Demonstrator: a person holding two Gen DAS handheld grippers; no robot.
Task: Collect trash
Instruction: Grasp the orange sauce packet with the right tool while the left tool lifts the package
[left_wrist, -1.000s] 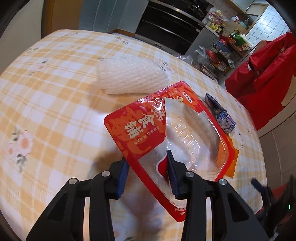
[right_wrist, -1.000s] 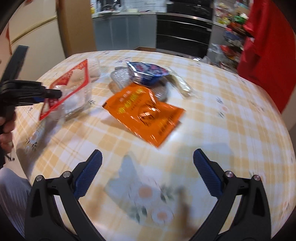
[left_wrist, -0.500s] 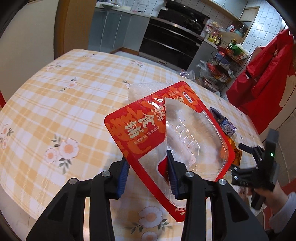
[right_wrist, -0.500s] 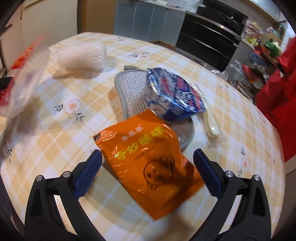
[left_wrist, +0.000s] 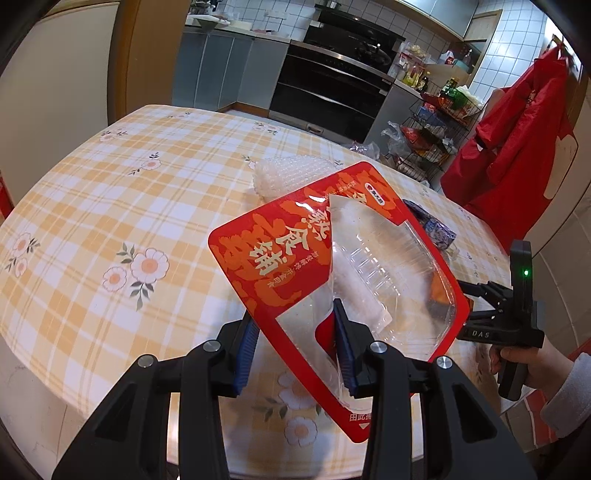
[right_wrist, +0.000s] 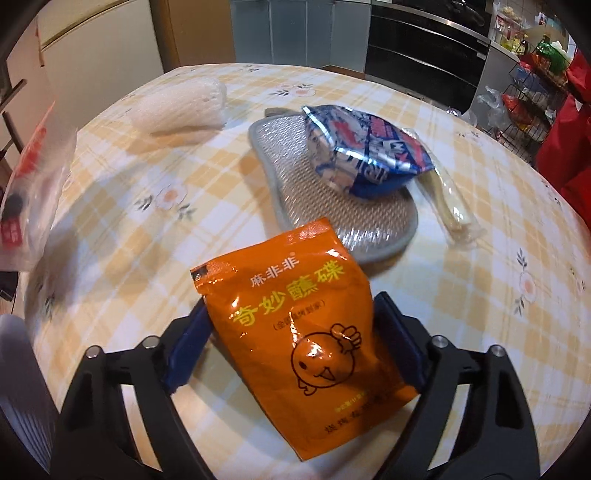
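Note:
My left gripper (left_wrist: 293, 321) is shut on a red-and-clear plastic food tray (left_wrist: 373, 266), held tilted above the table's near edge. The same tray shows blurred at the left edge of the right wrist view (right_wrist: 33, 177). An orange snack packet (right_wrist: 306, 332) lies flat on the checked tablecloth (right_wrist: 129, 206). My right gripper (right_wrist: 291, 302) points down over it with one blue pad on each side of the packet. Its jaws are closing, and the packet still looks flat and uncrumpled between them.
On the table behind the packet are a blue foil bag (right_wrist: 369, 155) lying on a grey mesh pad (right_wrist: 295, 177), a clear wrapper with a pale stick (right_wrist: 447, 199) and a white foam net (right_wrist: 181, 107). Kitchen cabinets, an oven and a wire rack stand beyond.
The left gripper has drawn back and risen with the tray, so more table shows. The right gripper has come down over the orange packet and its jaws have narrowed around it.

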